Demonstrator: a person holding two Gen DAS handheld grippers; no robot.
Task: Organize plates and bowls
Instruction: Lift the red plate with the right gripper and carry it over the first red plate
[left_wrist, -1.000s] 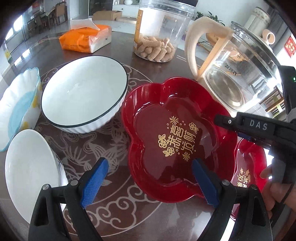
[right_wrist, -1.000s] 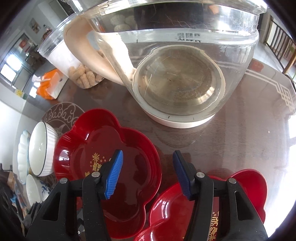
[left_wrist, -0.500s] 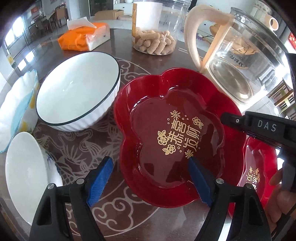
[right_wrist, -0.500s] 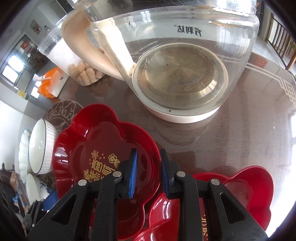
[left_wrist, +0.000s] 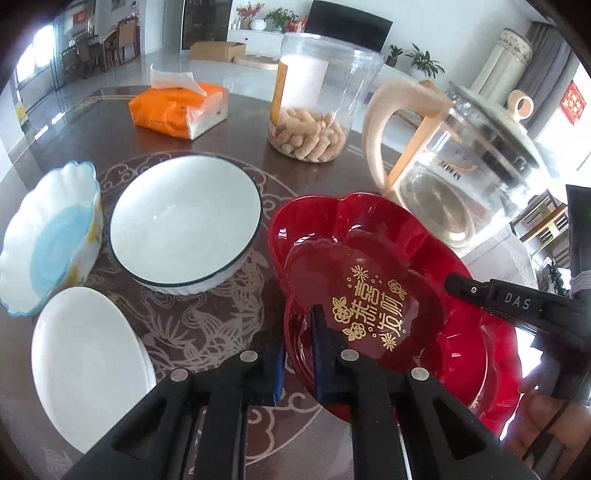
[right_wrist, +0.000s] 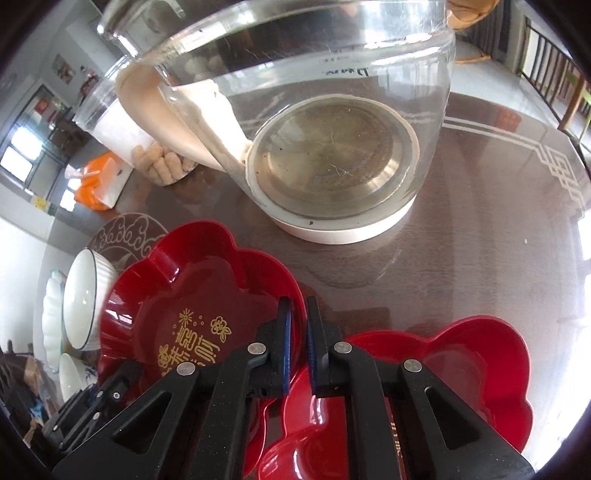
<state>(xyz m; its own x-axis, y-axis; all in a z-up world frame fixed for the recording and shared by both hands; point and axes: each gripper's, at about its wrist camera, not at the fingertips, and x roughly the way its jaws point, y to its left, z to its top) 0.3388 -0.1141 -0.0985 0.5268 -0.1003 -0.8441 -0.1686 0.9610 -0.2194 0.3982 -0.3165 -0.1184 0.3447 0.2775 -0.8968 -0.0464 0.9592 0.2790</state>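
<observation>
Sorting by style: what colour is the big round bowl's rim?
Thin black rim on the white bowl; clearest in the left wrist view.

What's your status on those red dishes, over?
Left gripper shut on near rim of gold-lettered red dish; right gripper shut on its opposite rim. Second red dish beside it. Glass kettle close behind.

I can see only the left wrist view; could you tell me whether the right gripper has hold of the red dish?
Observer: Yes. The right gripper has just been closing and now clamps the lettered dish by its rim.
Operator: Is that dish clear of the kettle?
Observer: Yes, a strip of bare table lies between its rim and the base of the kettle.
Operator: And the second dish, please?
Observer: The second dish lies to the right of the gripper, and the part of its bowl that shows is empty.
</observation>
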